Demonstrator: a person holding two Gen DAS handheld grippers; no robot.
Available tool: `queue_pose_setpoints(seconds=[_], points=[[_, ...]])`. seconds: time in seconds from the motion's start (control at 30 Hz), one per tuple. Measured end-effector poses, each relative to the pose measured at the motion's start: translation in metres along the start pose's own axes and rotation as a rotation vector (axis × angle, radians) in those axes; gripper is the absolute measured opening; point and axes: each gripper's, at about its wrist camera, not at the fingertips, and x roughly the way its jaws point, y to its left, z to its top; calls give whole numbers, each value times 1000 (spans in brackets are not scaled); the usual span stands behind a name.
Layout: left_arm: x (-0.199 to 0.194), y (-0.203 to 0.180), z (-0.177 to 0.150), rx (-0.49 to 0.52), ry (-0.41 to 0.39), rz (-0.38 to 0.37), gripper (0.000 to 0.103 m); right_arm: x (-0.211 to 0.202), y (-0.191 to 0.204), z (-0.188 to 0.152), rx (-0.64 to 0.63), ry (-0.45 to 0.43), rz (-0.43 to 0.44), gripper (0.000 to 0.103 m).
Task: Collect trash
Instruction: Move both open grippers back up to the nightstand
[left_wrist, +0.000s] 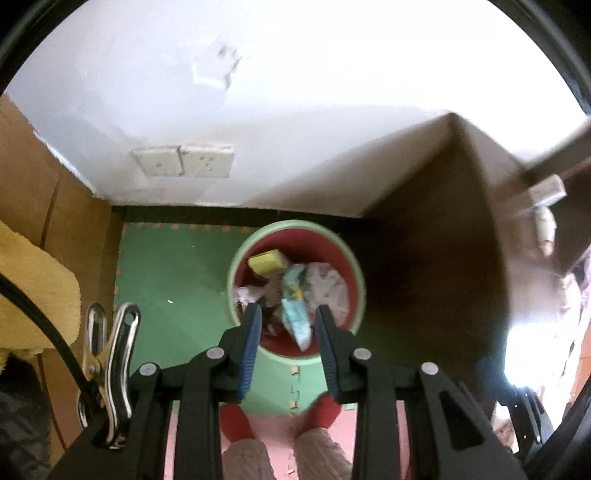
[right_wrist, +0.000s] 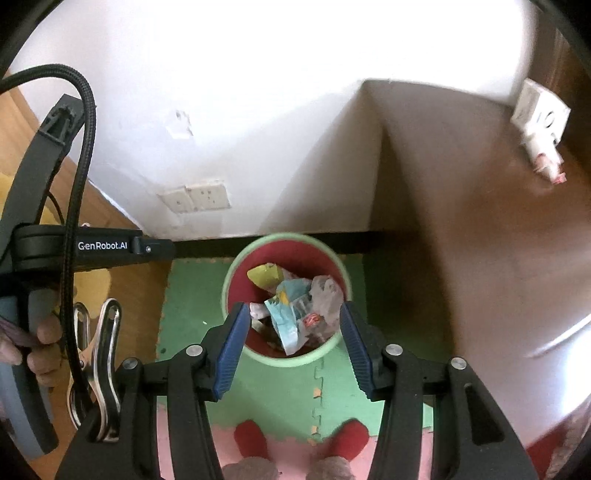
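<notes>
A round bin (left_wrist: 236, 258) with a pale green rim and red inside stands on the green floor mat by the wall; the right wrist view shows the same bin (right_wrist: 231, 275). It holds trash: a yellow pack (left_wrist: 266, 260), a light blue wrapper (left_wrist: 295, 310) and crumpled white paper (left_wrist: 328, 284). My left gripper (left_wrist: 288, 314) hangs high above the bin, open, with nothing between its blue pads. My right gripper (right_wrist: 293, 312) is also open and empty above the bin, where the blue wrapper (right_wrist: 286, 319) and yellow pack (right_wrist: 264, 275) show.
White wall with double sockets (left_wrist: 184, 160) rises behind the bin. A brown wooden panel (left_wrist: 436, 229) stands to the right, wooden furniture (left_wrist: 26, 170) and a yellow cloth (left_wrist: 33, 280) to the left. A person's red slippers (right_wrist: 251, 439) stand on the pink mat. A hand (right_wrist: 40, 343) holds the left device.
</notes>
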Motion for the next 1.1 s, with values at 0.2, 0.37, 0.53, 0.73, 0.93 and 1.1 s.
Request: queue_pose_setpoints(seconds=[0.2, 0.37, 0.53, 0.73, 0.93, 1.1], points=[[-45, -38, -2, 33, -11, -37, 31, -50, -17, 9, 2, -33, -11, 52], [-72, -67, -5, 75, 7, -50, 31, -79, -32, 15, 33, -42, -20, 52], [-102, -98, -4, 112, 36, -67, 31, -106, -54, 24, 57, -54, -20, 52], [-129, -134, 5, 152, 28, -67, 31, -142, -90, 39, 94, -61, -14, 52], [-143, -170, 15, 192, 21, -78, 31, -170, -124, 56, 113, -91, -40, 52], [-147, -199, 25, 250, 29, -96, 31, -187, -149, 68, 155, -103, -69, 52]])
